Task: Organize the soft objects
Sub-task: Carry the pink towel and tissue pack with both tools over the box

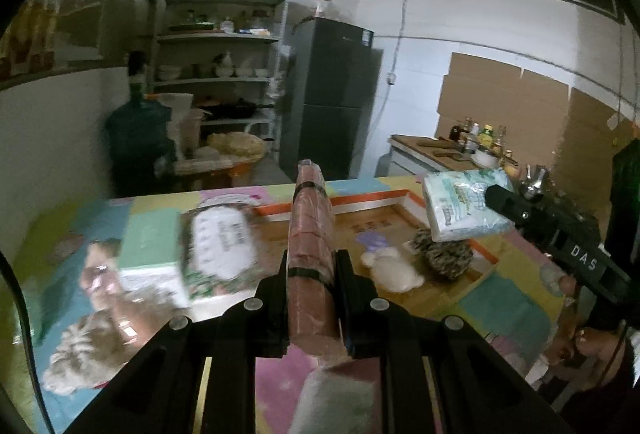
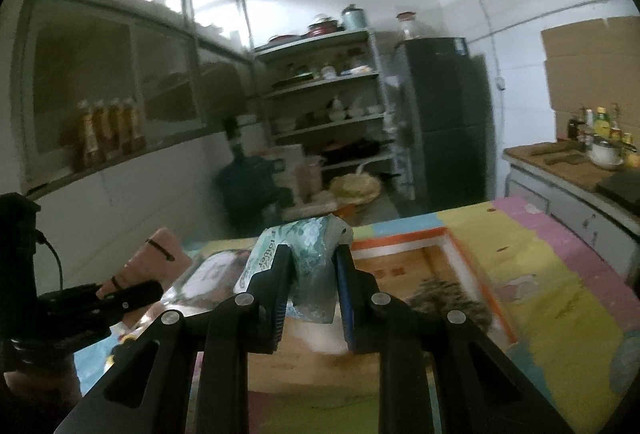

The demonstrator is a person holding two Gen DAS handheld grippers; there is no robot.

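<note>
Left claw: clamped on pink roll, banded in black, jutting forward between the fingers, above the mat.
Right claw: clamped on tissue pack, pale green-printed plastic, crumpled between the fingers, held over the tray.

black gripper w/ silver screws, white "das" marking

reddish-brown roll (black bands), teal-and-white floral tissue pack, pastel patchwork mat.
</note>
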